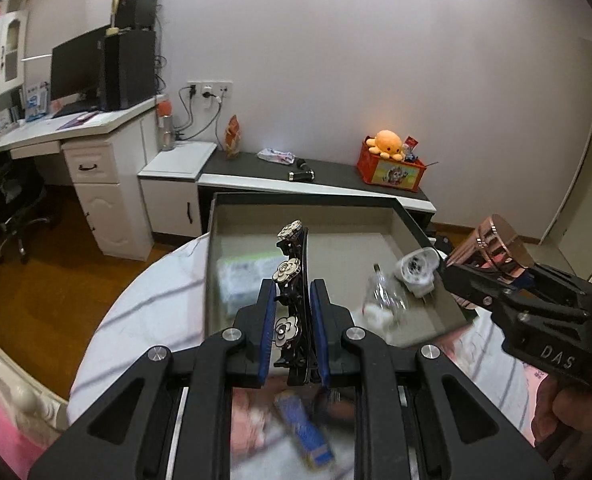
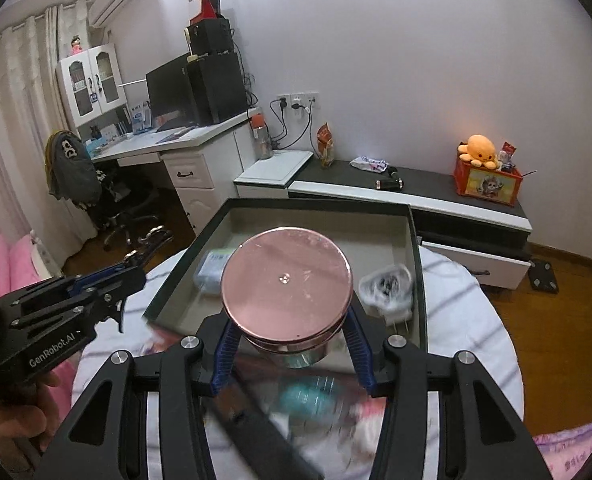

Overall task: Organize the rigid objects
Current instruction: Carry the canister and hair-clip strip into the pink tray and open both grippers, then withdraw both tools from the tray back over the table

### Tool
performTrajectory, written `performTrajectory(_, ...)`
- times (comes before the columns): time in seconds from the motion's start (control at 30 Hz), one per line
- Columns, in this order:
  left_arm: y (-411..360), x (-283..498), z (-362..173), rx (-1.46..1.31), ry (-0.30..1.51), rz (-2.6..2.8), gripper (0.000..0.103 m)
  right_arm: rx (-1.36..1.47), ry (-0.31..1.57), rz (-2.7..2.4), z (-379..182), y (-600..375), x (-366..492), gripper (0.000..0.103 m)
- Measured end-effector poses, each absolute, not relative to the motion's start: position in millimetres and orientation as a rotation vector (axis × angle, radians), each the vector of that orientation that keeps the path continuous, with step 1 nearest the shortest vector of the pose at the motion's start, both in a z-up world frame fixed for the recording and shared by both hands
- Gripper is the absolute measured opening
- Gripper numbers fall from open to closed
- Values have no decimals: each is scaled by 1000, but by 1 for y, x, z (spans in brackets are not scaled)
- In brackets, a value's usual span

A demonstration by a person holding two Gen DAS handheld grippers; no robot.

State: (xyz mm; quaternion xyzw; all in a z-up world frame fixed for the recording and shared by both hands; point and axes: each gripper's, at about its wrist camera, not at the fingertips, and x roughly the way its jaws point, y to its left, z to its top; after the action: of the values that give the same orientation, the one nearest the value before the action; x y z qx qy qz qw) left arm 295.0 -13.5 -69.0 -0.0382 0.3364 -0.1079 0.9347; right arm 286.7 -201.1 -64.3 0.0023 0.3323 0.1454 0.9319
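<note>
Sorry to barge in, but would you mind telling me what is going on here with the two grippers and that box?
A person is tidying loose items into a shallow grey box on a round table. The left gripper is shut on a black hair clip with flower ornaments, and the right gripper clamps a round rose-gold case. Both are held above the box, which already holds a white plug adapter and a pale packet.

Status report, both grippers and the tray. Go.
Left gripper shut on flower hair clip. Right gripper shut on rose-gold round case. Both above grey tray; charger plug and pale packet already inside.
</note>
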Motion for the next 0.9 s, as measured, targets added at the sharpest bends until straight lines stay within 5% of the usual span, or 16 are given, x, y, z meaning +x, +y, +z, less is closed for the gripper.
performTrajectory(0.53,-40,387,-138,-76,853,-226,20,-70,920,329,-132,-191,388,50)
performTrajectory(0.77,-23,376,-131,-92,814,-162,90,-27,932,336,-137,-199,389,61)
performTrajectory(0.9,-7,357,-117,-110,769,-137,103,-15,895,347,-127,-197,380,87)
